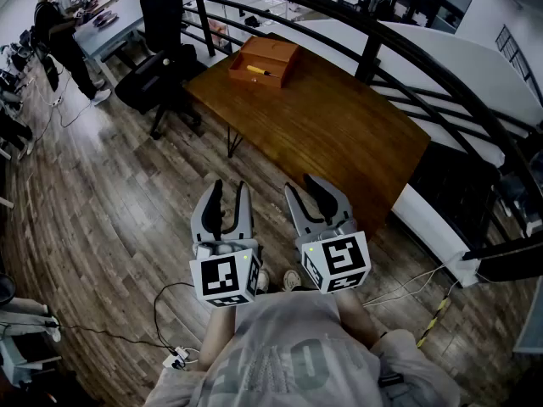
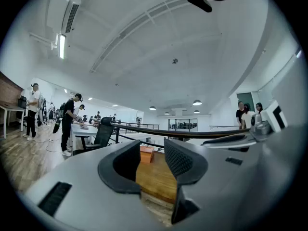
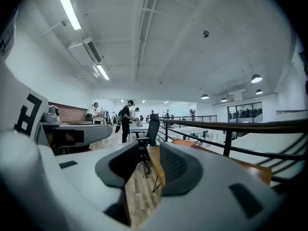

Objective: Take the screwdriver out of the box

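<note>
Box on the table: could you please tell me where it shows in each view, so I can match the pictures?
Head view: box top centre, at the table's far end, screwdriver inside.
Left gripper view: box small, between the jaws.
Right gripper view: probably the orange shape just above the right-hand jaw; too small to be sure.
Shared landmark: the black chair, left of the box.

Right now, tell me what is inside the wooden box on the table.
One screwdriver with a yellow handle lies in the open wooden box. Nothing else shows; the box floor beneath it is covered.
</note>
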A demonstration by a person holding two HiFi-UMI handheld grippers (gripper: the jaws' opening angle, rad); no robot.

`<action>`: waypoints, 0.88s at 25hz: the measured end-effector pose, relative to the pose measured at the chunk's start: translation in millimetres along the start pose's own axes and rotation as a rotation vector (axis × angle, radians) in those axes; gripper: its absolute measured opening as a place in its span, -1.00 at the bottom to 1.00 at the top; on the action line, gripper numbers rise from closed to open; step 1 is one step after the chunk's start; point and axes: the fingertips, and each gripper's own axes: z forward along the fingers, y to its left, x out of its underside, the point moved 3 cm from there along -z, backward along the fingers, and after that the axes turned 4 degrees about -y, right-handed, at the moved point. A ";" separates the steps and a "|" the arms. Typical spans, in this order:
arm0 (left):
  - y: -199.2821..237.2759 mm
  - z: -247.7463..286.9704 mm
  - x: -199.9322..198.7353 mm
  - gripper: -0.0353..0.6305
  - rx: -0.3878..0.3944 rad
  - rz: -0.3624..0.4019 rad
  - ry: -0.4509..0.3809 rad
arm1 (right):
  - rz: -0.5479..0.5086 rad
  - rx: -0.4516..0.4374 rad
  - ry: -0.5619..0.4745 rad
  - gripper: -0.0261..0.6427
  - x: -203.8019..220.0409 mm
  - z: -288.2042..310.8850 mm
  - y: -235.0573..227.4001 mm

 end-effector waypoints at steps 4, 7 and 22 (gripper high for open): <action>8.5 0.2 -3.4 -0.43 -0.006 -0.003 -0.013 | -0.008 -0.001 0.006 -0.51 0.7 5.3 3.4; 15.7 1.0 -4.9 -0.43 -0.013 -0.009 -0.022 | -0.014 -0.001 0.006 -0.51 -0.6 10.5 5.1; 71.0 10.9 -7.7 -0.43 0.002 -0.022 -0.045 | -0.003 0.024 -0.028 -0.53 -9.1 46.8 27.4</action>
